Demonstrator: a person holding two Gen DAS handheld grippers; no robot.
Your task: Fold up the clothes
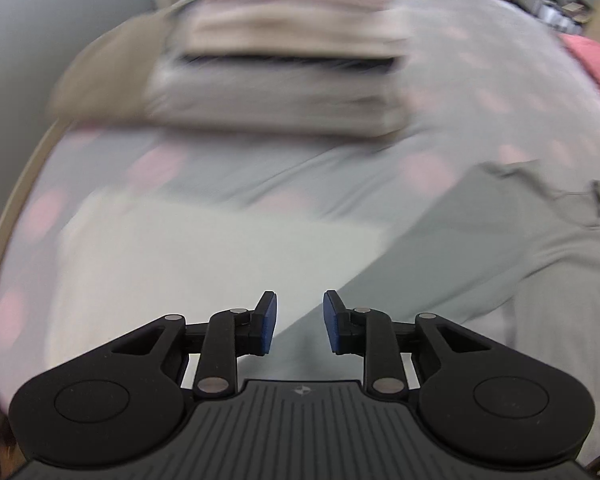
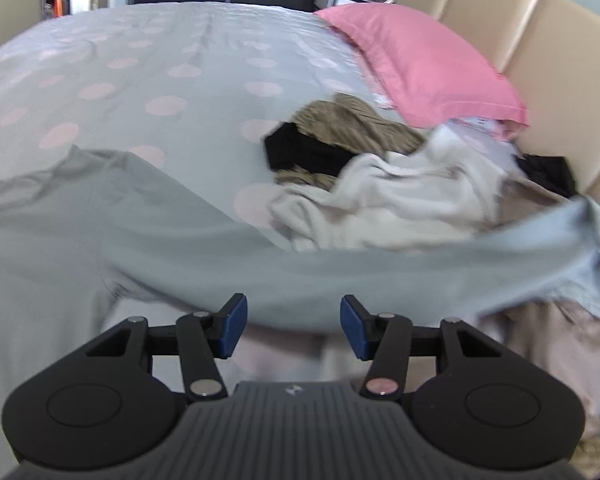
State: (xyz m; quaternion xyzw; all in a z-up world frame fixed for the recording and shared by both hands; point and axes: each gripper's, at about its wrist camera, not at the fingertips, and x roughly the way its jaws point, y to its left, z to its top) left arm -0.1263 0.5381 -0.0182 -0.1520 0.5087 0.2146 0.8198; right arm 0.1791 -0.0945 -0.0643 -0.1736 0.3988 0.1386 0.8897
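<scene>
Nearest in the left wrist view, the left gripper point(image 1: 300, 322) is seen with its blue-padded jaws apart and nothing between them. It is held above a bed sheet point(image 1: 228, 168) that is grey with pale pink dots. Just beyond the fingertips a pale, whitish folded cloth point(image 1: 188, 256) is laid flat on the sheet, and to its right a grey garment point(image 1: 500, 232) is spread out, its edge running diagonally under the gripper. A thin cord can be made out near the garment's far right side. Farther off, a stack of folded clothes point(image 1: 284, 68) in beige and grey tones is blurred by motion; its separate items cannot be told apart. At the far right a strip of pink fabric is visible.

In the right wrist view, the right gripper point(image 2: 294, 326) is likewise shown with jaws apart and empty. Directly ahead of the pads the grey garment point(image 2: 180, 240) is draped across the frame, one blurred band of it stretched toward the right. Beyond it a heap of unfolded clothes point(image 2: 388, 196) is piled: white pieces nearest, then a black item and a tan ribbed one. Farther back a pink pillow point(image 2: 420, 64) is propped against a beige padded headboard point(image 2: 540, 40), with dark furniture seen at the room's far end.
</scene>
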